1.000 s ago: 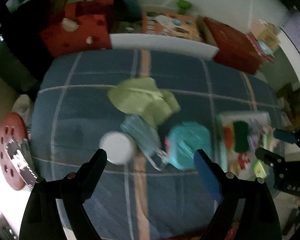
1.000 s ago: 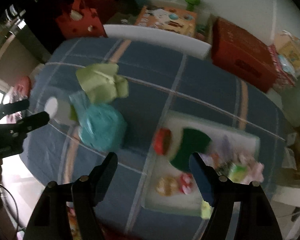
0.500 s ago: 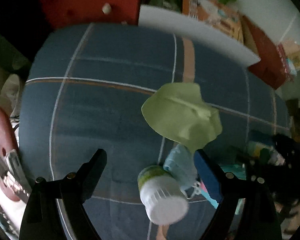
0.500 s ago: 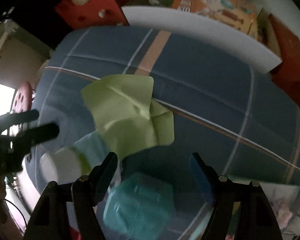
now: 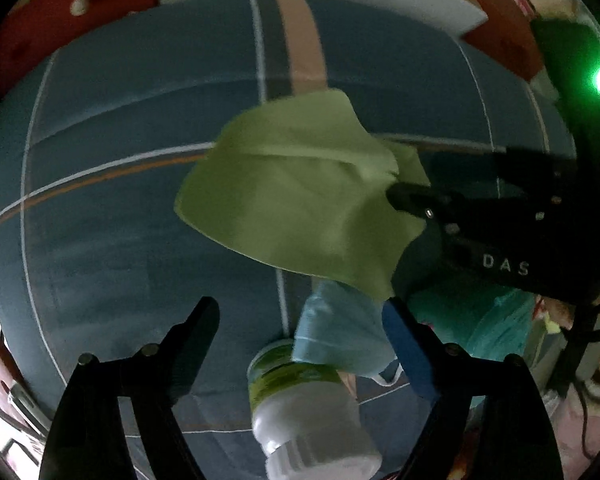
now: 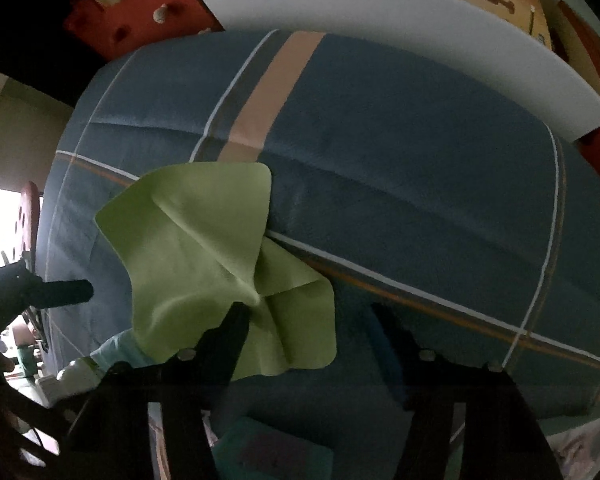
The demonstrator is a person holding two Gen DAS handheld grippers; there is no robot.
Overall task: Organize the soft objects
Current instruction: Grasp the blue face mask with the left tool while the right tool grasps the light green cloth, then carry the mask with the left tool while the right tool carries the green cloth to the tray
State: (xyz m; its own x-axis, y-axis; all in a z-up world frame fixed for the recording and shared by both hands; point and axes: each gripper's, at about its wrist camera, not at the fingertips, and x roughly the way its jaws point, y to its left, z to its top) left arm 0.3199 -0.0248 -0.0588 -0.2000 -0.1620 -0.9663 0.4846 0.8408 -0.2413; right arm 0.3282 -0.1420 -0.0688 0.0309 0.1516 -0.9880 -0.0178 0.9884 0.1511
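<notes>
The left gripper [image 5: 300,324] has its jaws apart and closing on nothing, above a white-capped jar [image 5: 312,412] cut off below. The green cloth [image 6: 216,264] lies crumpled on the blue bed cover [image 6: 400,184], hiding part of a pale blue mask [image 5: 340,332]. The right gripper [image 6: 308,328] is closing, with a cloth fold between its jaws; contact is unclear.

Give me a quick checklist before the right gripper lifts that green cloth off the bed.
1. Green cloth between right gripper fingers: ok, a fold sits there.
2. Fingers pressing the fold: not ok, jaws closing, gap remains.
3. Left gripper free: ok, open, holding nothing.
4. Cloth clear of blue face mask: not ok, cloth overlaps it.
5. White-lidded jar upright: not ok, on its side.
</notes>
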